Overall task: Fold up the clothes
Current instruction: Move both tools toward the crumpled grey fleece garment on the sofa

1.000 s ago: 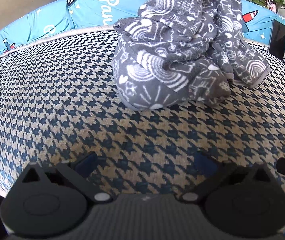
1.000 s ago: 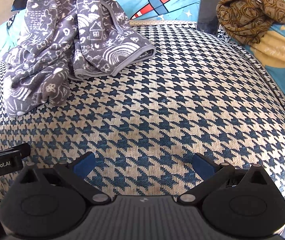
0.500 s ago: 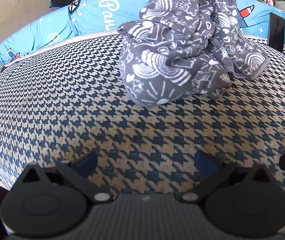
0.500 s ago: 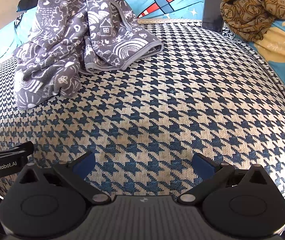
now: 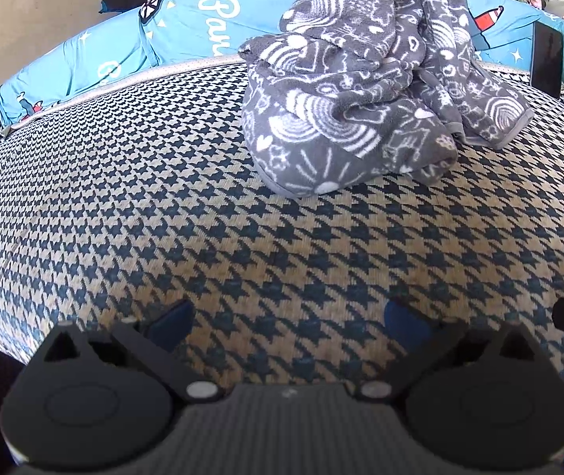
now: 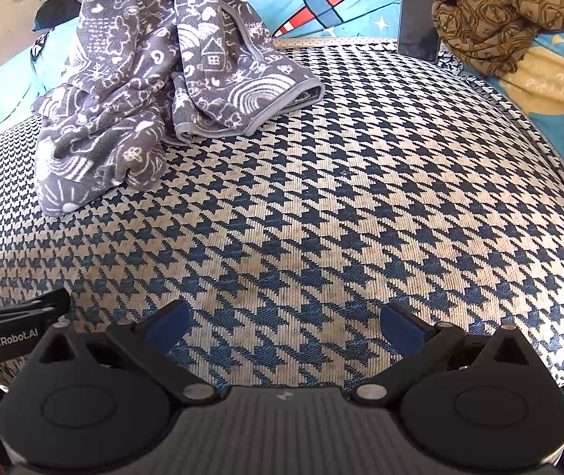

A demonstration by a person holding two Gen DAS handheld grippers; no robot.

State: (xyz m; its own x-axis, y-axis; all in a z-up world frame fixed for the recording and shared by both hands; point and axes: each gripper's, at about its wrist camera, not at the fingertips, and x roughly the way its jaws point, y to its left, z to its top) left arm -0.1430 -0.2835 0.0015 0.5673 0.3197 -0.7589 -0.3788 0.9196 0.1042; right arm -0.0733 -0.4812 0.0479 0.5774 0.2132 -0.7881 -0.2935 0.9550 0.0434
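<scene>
Crumpled grey garment lies far ahead of the left gripper and far-left of the right gripper; both gape wide, holding nothing.

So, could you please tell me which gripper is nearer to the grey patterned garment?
Left, by a little. The left gripper points almost straight at the grey garment, which lies ahead, slightly right. From the right gripper the garment sits further off, ahead and left.
</scene>
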